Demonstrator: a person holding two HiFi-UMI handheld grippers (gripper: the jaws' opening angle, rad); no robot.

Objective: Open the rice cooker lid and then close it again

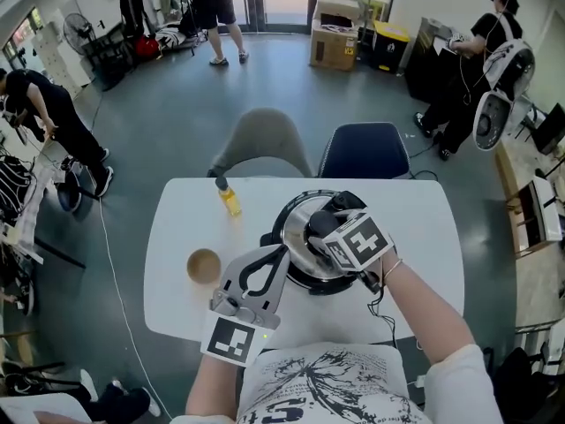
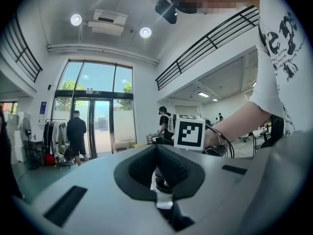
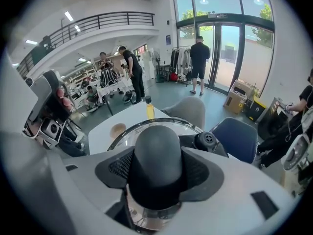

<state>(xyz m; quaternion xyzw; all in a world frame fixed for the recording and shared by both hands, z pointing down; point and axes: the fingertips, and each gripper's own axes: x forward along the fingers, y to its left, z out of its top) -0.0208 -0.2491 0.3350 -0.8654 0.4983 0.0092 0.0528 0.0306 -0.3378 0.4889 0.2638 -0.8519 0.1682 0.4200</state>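
Note:
The rice cooker [image 1: 305, 276] stands in the middle of the white table [image 1: 424, 228], its shiny metal lid [image 1: 296, 223] down on the pot. My right gripper [image 1: 324, 228] reaches down over the lid. In the right gripper view both pads of the right gripper [image 3: 157, 177] press on the sides of the black dome-shaped lid knob [image 3: 157, 151]. My left gripper [image 1: 278, 256] lies level beside the cooker's left flank. In the left gripper view the left gripper [image 2: 157, 153] has its pads together, with nothing held between them.
A yellow bottle [image 1: 229, 199] and a brown cup [image 1: 204, 265] stand on the table left of the cooker. A grey chair [image 1: 265, 144] and a blue chair [image 1: 364, 151] are at the far edge. People stand further off in the room.

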